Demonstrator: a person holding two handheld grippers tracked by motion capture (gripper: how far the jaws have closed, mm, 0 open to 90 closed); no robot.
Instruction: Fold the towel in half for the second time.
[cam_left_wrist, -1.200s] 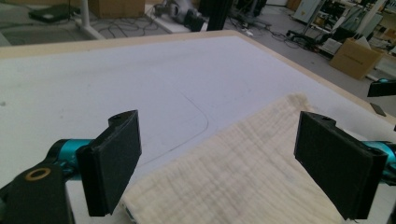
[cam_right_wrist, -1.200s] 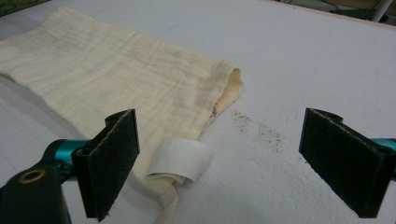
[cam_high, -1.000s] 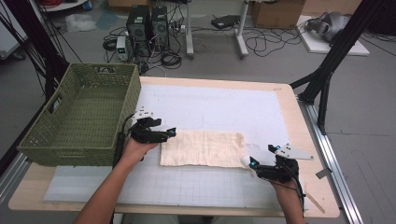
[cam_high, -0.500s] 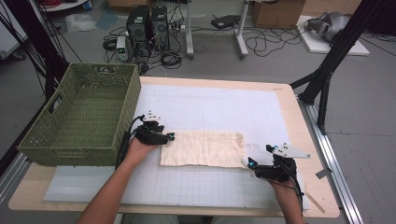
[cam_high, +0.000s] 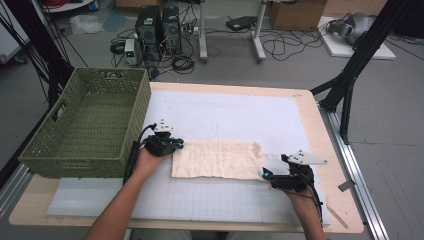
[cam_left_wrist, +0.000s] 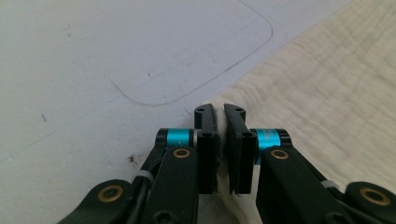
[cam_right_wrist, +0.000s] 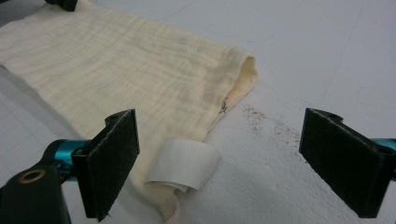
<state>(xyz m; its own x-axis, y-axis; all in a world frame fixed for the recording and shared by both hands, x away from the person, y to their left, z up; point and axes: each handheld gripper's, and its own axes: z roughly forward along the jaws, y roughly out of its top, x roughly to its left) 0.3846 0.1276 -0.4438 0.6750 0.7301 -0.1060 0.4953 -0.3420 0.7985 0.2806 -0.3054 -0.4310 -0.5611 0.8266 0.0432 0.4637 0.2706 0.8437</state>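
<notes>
The desk (cam_high: 310, 120) carried a green woven basket (cam_high: 90, 125) just beyond the left hand-held gripper (cam_high: 172, 145), on its outer side. A folded cream cloth (cam_high: 217, 159) lay flat between the two grippers. The left hand-held gripper had just been closing, and its jaws stood almost together, pinching the cloth's near corner. The right hand-held gripper (cam_right_wrist: 219, 163) was spread wide at the cloth's opposite end, a white tag (cam_right_wrist: 184, 164) between its pads (cam_right_wrist: 114, 158), seemingly untouched.
</notes>
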